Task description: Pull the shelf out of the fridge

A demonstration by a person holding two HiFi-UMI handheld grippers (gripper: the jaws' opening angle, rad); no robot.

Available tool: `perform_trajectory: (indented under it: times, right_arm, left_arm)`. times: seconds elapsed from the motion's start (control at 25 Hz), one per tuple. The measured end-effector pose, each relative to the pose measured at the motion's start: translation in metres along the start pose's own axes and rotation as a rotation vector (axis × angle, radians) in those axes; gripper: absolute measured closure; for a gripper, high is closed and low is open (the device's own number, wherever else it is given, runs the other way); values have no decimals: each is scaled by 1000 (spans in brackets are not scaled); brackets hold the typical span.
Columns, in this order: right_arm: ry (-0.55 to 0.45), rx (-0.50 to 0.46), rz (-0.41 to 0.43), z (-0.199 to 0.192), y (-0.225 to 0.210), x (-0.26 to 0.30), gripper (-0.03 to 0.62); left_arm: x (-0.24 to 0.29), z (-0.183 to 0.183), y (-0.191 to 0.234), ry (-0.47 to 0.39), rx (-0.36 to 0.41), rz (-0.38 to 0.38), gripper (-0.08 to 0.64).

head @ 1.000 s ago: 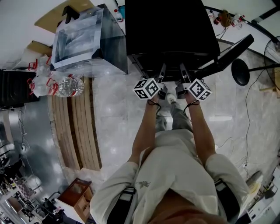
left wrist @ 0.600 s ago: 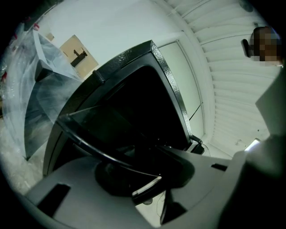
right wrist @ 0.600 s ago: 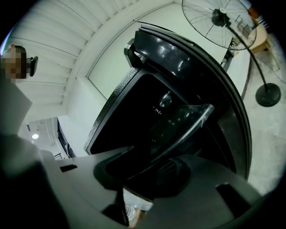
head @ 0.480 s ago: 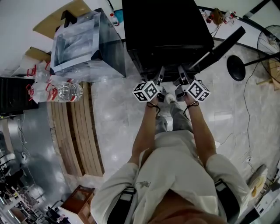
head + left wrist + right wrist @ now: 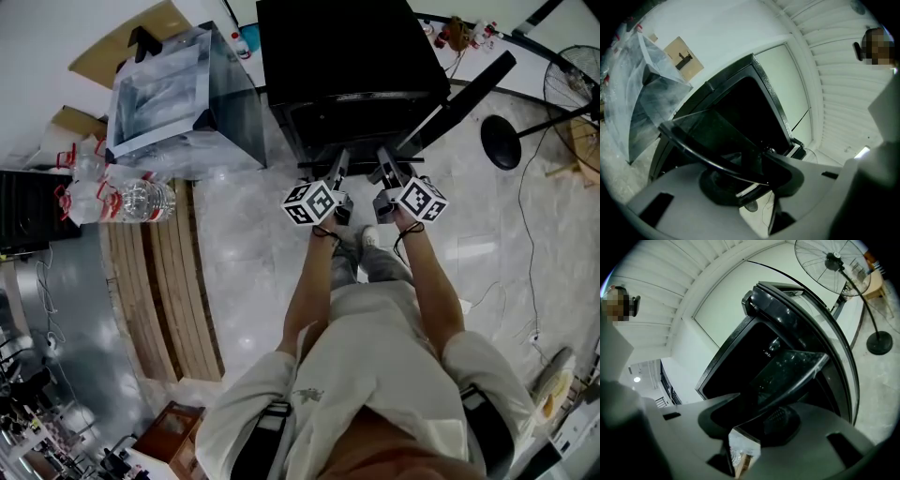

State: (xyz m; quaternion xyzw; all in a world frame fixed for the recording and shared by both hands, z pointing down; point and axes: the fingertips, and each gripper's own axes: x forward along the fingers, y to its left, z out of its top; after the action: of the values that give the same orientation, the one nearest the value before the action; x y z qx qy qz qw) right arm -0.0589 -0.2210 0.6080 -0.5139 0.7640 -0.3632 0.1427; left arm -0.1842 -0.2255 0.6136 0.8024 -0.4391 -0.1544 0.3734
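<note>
The black fridge [image 5: 347, 56] stands in front of me with its door [image 5: 464, 98] swung open to the right. A dark glass shelf [image 5: 361, 157] sticks out of its opening, held level. My left gripper [image 5: 339, 171] is shut on the left part of the shelf's front edge and my right gripper [image 5: 382, 171] on the right part. In the left gripper view the shelf [image 5: 708, 136] runs from the clamped jaws [image 5: 757, 171] back into the fridge [image 5: 754, 101]. The right gripper view shows the shelf [image 5: 792, 369] pinched in the jaws [image 5: 759, 408], beside the door [image 5: 811, 310].
A clear plastic-wrapped case [image 5: 178, 94] stands left of the fridge. Packs of water bottles [image 5: 131, 197] and a wooden pallet [image 5: 159, 281] lie further left. A standing fan [image 5: 572, 103] and its round base [image 5: 502, 141] are at the right, with cables on the marble floor.
Both grippers, still clamped on the shelf, have drawn back from the fridge toward me, and the shelf has come further out. The fridge sits higher in the head view.
</note>
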Motion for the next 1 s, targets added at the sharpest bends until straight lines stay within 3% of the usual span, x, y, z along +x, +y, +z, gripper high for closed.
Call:
perform_trajectory:
  times: [1.0]
  right_arm:
    - [69,25,107,-11,17,-64,479]
  left_arm:
    - [-58,-30,-44,-74,28,60,411]
